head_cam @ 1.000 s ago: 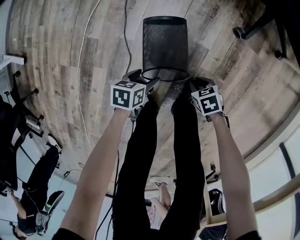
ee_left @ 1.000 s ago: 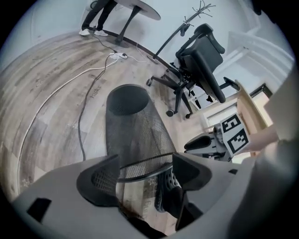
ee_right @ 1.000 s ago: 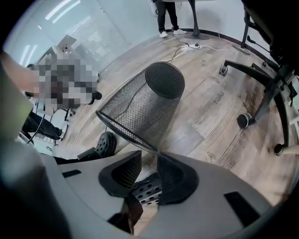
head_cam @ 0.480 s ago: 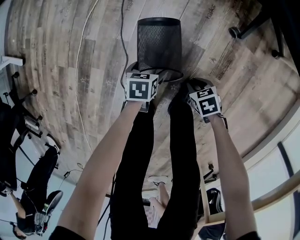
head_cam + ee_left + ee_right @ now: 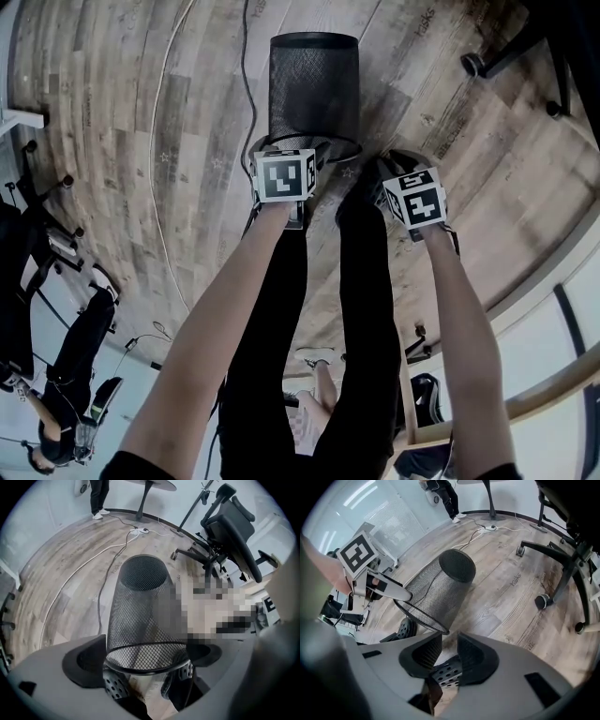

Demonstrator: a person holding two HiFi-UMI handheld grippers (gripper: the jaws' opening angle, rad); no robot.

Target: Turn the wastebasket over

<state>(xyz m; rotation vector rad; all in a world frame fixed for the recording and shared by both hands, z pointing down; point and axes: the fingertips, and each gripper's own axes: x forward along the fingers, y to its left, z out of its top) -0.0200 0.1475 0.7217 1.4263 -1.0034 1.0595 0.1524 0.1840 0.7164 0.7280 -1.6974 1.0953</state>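
A black wire-mesh wastebasket stands on the wooden floor on its narrow closed end, its wide open rim up near my hands. My left gripper points down at the near left of that rim. In the left gripper view its jaws stand wide apart and have just been opening; the wastebasket's rim runs between them and the pads do not press on it. My right gripper hangs to the right of the rim. Its jaws leave a narrow gap with nothing in it.
The person's dark shoes stand just behind the basket. A dark cable and a white cable cross the floor to its left. An office chair's wheeled base stands at the right. Another person stands off to the left.
My left gripper has moved right, from beside the rim to over its near left edge, and its marker cube has turned. The basket sits slightly further left. The right gripper has kept still.
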